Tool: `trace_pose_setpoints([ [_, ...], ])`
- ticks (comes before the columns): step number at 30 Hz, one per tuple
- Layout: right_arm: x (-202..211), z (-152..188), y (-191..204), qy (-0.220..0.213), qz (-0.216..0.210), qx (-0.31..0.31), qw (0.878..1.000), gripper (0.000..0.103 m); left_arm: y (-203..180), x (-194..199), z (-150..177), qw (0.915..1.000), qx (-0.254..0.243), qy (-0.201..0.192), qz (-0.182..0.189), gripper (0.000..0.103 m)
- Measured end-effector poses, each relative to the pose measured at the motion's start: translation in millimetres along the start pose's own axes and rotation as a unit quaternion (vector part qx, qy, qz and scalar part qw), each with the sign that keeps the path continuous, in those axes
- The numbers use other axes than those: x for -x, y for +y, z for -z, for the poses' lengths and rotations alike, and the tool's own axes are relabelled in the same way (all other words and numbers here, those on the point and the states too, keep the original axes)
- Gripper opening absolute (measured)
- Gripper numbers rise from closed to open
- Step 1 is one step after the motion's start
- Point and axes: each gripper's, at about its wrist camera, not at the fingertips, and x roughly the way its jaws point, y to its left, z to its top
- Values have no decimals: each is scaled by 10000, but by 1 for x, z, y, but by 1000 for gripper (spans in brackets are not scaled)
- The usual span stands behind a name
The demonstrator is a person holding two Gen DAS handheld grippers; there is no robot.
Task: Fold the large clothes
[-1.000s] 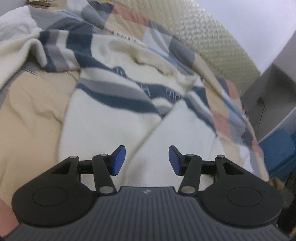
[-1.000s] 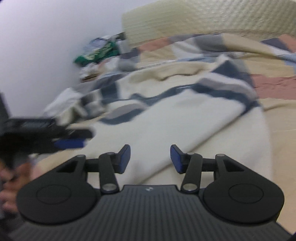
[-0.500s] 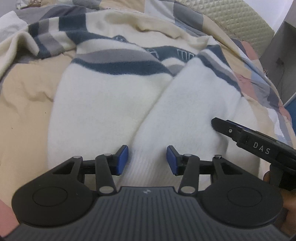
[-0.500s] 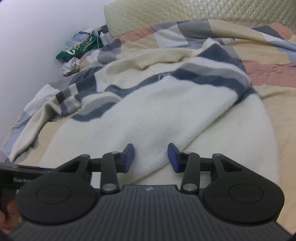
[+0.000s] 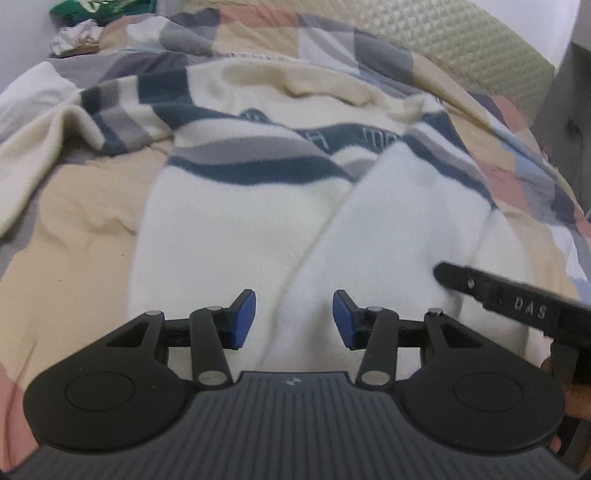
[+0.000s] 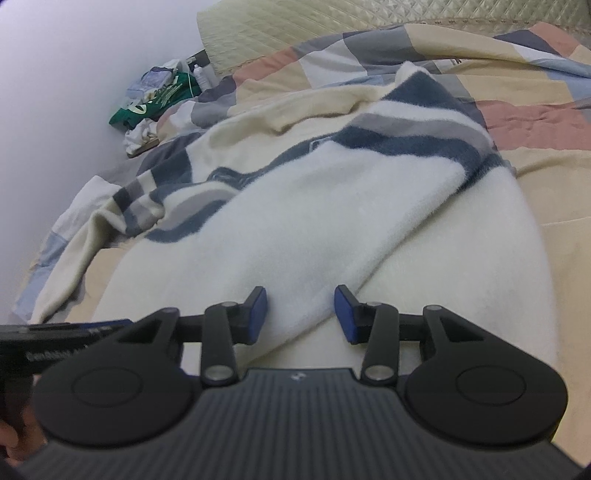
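At nine o'clock in the left wrist view, bare tan and grey patchwork quilt [image 5: 74,236] covering the bed. Across the middle, from twelve down to six o'clock, a large cream sweater [image 5: 229,229] with navy and grey stripes, spread flat on that quilt, one sleeve trailing off toward ten o'clock and the other folded across the body from about two o'clock down toward six. Low at six o'clock, the left gripper [image 5: 293,319], jaws released, blue pads apart with only the white hem region of the sweater showing in the gap, nothing pinched. At three to four o'clock, the black body of the right gripper [image 5: 517,302] reaching in over the sweater's edge, a hand partly visible behind it. In the right wrist view, at ten o'clock, a heap of green and white items [image 6: 155,107] beside the wall; at one o'clock, a quilted beige headboard [image 6: 332,33]. At six o'clock, the right gripper [image 6: 300,314], jaws released and clear of the folded sleeve's cuff lying between them.
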Motion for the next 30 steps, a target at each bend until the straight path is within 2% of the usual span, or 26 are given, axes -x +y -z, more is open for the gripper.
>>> trace_pose_setpoints([
  [5,0,0,2,10,25,14,10000,43,24,11,-9,9979,593,-241,-129,54],
  [7,0,0,2,9,21,8,10000,43,43,16,-14,9939,1017,-348,-230,59],
  [9,0,-1,3,9,26,-4,10000,43,68,19,-18,9855,1617,-433,-281,61],
  [12,0,-1,2,11,31,5,10000,43,112,22,-24,9648,2560,-513,-309,62],
  [16,0,0,2,11,38,-18,10000,43,171,22,-29,9232,3745,-619,-591,63],
  [19,0,0,1,11,34,-24,10000,43,205,21,-30,8891,4460,-712,-744,63],
  [22,0,0,1,13,34,-17,10000,43,231,22,-27,8555,5011,-978,-868,63],
  [24,-1,0,1,15,22,-17,10000,43,249,25,-23,8297,5350,-1177,-1073,63],
  [27,-2,1,-2,21,-12,-65,10000,43,279,25,-14,7845,5942,-1387,-1103,62],
  [30,-2,0,-3,37,-45,-138,9999,43,300,23,-7,7523,6317,-1636,-908,60],
])
